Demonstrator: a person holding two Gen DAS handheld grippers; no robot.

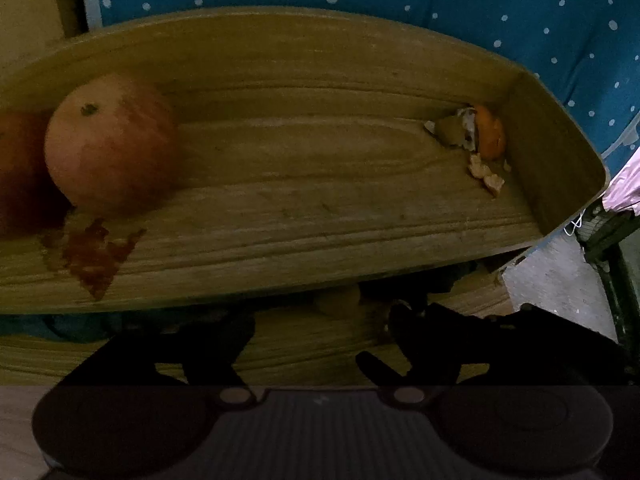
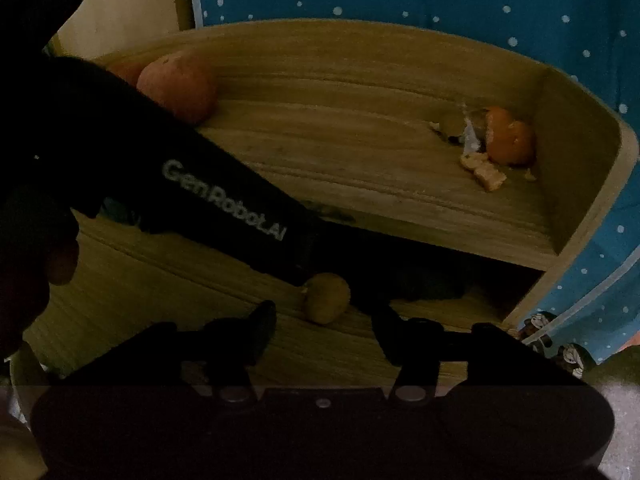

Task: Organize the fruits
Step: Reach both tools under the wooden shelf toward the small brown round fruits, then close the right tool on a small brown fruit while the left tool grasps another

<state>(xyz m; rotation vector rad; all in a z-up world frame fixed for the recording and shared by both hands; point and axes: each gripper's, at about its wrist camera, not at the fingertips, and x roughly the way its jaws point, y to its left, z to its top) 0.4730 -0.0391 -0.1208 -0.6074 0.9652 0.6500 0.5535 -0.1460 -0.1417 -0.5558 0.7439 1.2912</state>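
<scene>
A two-tier wooden stand holds the fruit. On its upper shelf [image 1: 300, 160] a red-yellow apple [image 1: 112, 144] sits at the left beside a second red fruit [image 1: 20, 168], with orange peel [image 1: 488, 136] in the right corner. A small yellow-green fruit [image 2: 326, 298] lies on the lower shelf [image 2: 160, 280]. My left gripper [image 1: 320, 320] is open, reaching under the upper shelf, and the dim small fruit [image 1: 338, 300] lies just beyond its tips. Its black body [image 2: 224, 200] crosses the right wrist view. My right gripper [image 2: 323, 312] is open just short of the same fruit.
A scrap of red peel [image 1: 96, 256] lies near the upper shelf's front edge. Blue cloth with white dots [image 1: 520, 20] hangs behind and to the right of the stand. Grey floor [image 1: 560, 280] shows at the right. A hand [image 2: 60, 260] holds the left gripper.
</scene>
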